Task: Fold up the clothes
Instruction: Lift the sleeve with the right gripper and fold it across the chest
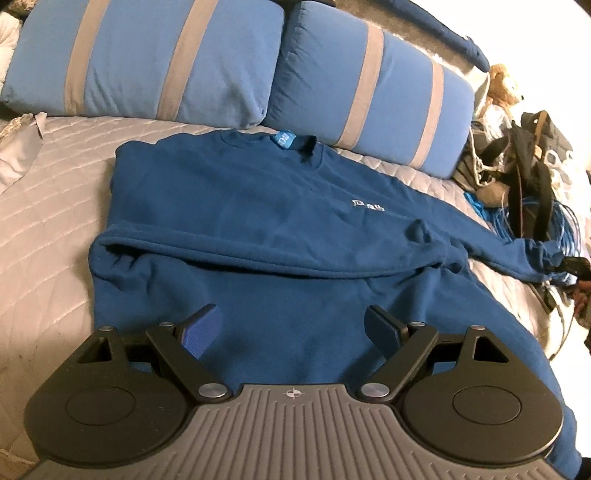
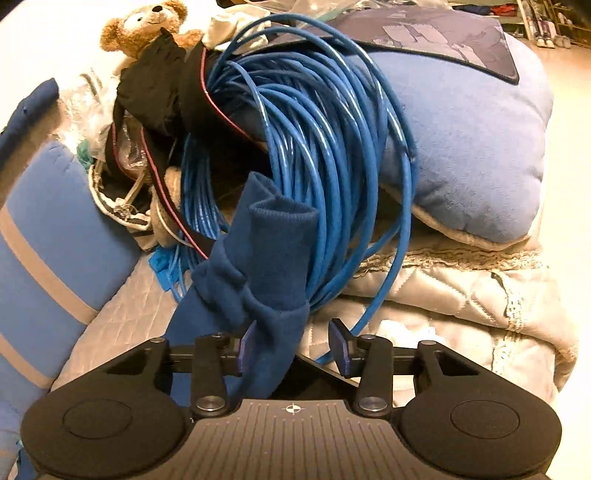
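Sweatshirt [image 1: 236, 229] lies flat on the quilted bedspread [image 1: 44, 206], one sleeve seemingly folded across; other sleeve [image 2: 258, 258], at three o'clock, sits between right gripper [image 2: 291, 345] fingers, not clamped; left gripper [image 1: 291, 328] spread, empty.

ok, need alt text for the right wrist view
The right gripper, jaws open, straddles the ribbed cuff of a dark blue sweatshirt sleeve on a pale quilted bedspread. Behind lie a coil of bright blue cable, a light blue plush cushion and a brown teddy bear.
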`<state>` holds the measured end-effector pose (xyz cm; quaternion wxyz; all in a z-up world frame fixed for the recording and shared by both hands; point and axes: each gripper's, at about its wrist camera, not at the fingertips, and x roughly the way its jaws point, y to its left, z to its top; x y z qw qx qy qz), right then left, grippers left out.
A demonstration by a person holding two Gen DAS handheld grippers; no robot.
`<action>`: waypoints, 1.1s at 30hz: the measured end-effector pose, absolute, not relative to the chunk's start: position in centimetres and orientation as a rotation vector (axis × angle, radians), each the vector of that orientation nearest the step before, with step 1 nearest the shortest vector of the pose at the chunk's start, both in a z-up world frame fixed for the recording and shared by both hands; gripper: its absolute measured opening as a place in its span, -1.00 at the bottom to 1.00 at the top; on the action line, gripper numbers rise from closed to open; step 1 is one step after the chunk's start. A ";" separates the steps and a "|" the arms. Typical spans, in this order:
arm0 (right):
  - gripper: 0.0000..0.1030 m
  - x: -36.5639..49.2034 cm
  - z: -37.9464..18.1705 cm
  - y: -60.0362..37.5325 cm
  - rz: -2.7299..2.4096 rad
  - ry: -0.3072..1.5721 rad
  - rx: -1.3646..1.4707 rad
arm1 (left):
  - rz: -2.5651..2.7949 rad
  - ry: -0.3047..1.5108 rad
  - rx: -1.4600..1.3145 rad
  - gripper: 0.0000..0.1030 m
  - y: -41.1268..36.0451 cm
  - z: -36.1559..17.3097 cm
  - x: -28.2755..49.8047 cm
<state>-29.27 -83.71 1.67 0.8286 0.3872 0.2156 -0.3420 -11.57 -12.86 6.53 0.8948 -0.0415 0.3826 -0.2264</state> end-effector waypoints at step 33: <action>-0.83 -22.2 10.1 -74.8 -0.399 0.350 0.509 | -0.493 0.792 -0.129 0.66 -12.2 6.4 -12.0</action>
